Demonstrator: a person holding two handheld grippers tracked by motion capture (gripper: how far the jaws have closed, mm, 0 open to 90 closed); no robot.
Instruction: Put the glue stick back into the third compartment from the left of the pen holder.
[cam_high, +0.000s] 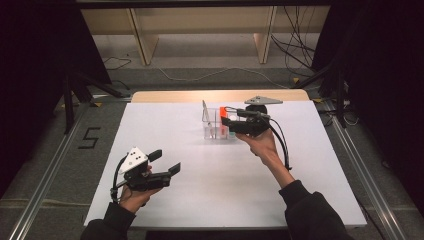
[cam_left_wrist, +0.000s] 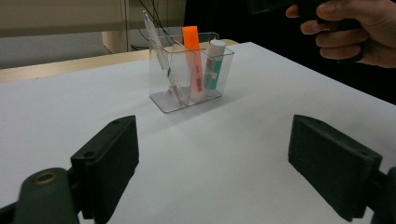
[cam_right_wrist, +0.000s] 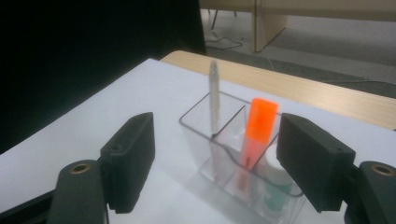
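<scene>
A clear plastic organizer (cam_high: 211, 134) stands on the white table, right of centre toward the back. Its compartments (cam_right_wrist: 191, 125) hold a clear pen (cam_right_wrist: 214, 93), an orange highlighter (cam_right_wrist: 259, 126) and a white tube with a teal label (cam_right_wrist: 276, 186). My right gripper (cam_high: 227, 121) hovers just over the organizer's right end, open, its pads touching nothing. The highlighter's cap (cam_high: 222, 114) shows beside the jaws. My left gripper (cam_high: 165, 162) is held near the table's front left, open and empty, pointing at the organizer (cam_left_wrist: 163, 100) from well back.
The white table top (cam_high: 200, 190) has a wooden strip (cam_high: 165, 96) along its far edge. Beyond it are a shelf unit's wooden legs (cam_high: 142, 47) and loose cables on the floor. Metal rails (cam_high: 50, 180) run along both sides. The person's right hand (cam_left_wrist: 355, 32) is at the upper right of the left gripper view.
</scene>
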